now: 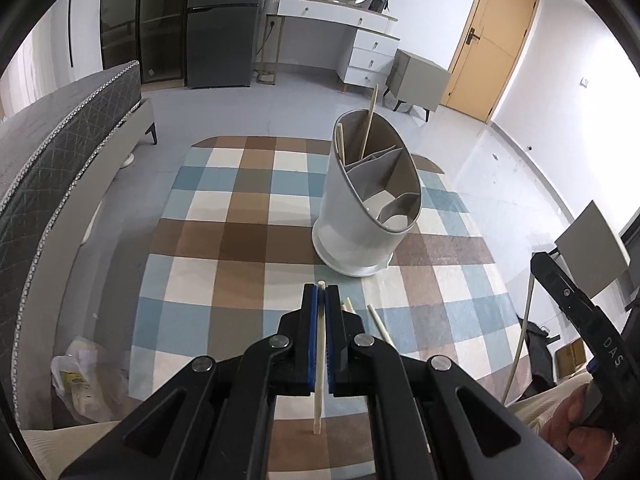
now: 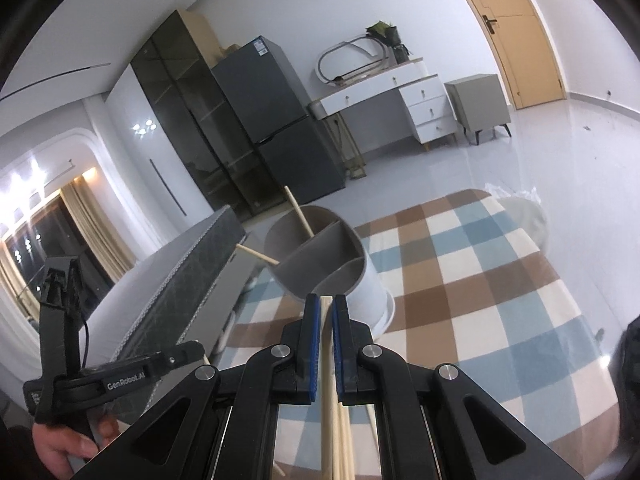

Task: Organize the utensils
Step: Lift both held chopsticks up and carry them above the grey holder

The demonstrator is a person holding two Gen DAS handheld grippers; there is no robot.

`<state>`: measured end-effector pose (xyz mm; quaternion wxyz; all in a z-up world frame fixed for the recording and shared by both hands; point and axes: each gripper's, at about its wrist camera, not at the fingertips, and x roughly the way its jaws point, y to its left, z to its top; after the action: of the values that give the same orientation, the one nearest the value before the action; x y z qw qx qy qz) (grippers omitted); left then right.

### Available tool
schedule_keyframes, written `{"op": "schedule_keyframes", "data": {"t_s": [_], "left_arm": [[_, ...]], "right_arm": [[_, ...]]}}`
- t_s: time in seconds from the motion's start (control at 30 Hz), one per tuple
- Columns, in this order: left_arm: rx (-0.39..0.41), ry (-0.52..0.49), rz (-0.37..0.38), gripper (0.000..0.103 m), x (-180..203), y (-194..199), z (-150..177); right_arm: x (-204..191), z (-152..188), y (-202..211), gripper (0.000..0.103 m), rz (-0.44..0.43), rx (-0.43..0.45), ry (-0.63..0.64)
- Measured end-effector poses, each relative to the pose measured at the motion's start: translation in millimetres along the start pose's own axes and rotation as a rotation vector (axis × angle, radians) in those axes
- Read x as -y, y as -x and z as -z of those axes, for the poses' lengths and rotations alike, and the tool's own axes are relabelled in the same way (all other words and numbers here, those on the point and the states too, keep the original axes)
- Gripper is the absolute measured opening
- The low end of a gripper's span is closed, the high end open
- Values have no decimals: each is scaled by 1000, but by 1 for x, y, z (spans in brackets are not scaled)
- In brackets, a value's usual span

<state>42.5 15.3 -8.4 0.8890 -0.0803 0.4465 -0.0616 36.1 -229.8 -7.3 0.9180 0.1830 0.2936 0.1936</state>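
A white utensil holder with grey dividers stands on the checked tablecloth, two wooden chopsticks leaning in its far compartment. My left gripper is shut on a pale chopstick that runs back between the blue pads, a short way in front of the holder. In the right wrist view the holder is just beyond my right gripper, which is shut on another chopstick. Loose chopsticks lie on the cloth to the right of the left gripper.
A grey bed runs along the table's left side. A dark fridge, a white dressing table and a yellow door stand across the grey floor. A plastic bag lies by the table's near left corner.
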Motion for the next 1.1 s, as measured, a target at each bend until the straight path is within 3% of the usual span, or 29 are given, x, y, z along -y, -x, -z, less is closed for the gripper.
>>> {"op": "schedule_keyframes", "data": {"t_s": [0.27,0.53,0.87,1.1], "left_arm": [[-25,-30,2,0,-5,7,8],[1,-50,38,0,-2,30,7],[70,-120,79,0,17,69,-2],[148,-78,144,0,20,110,-28]], "right_arm": [[5,5,-3,5,29,-23,-4],[-5,2,6,5,-4,-7,31],[-35,-15,30,5,33,118,124],[-57,-41,49,5,56,260,211]]}}
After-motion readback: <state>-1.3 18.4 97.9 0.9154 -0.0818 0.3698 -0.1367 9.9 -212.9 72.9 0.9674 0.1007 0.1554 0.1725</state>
